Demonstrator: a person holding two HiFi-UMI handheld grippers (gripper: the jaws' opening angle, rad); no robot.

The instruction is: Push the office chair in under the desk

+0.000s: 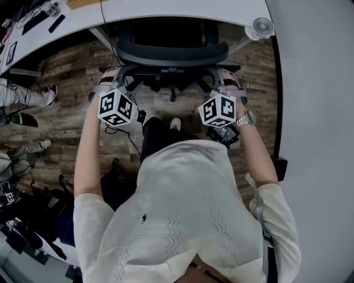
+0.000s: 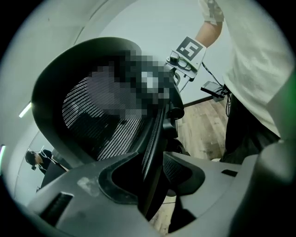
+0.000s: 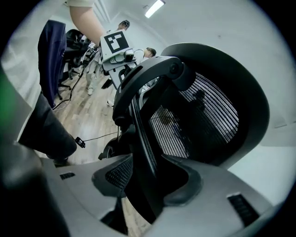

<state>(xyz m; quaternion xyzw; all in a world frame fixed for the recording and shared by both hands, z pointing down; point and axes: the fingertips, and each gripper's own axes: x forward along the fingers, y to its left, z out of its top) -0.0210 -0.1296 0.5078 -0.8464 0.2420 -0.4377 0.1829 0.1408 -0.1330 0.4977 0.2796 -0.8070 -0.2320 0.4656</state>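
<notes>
Clamping office chair [image 1: 171, 52] by the black rim of its mesh backrest from both sides, with left gripper [image 2: 151, 179] clenched on the rim's left edge and right gripper [image 3: 149, 183] clenched on the right edge. Sits square to the desk [image 1: 182, 10] on the wood floor [image 1: 72, 83], backrest top just beside the white top's front edge, parts ahead of it lost in shadow beneath.

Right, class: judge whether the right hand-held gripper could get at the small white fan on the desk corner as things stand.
Probably not at once: the right hand-held gripper is clamped on the chair backrest. Once it lets go, the path past the chair's side to the small white fan looks free.
</notes>
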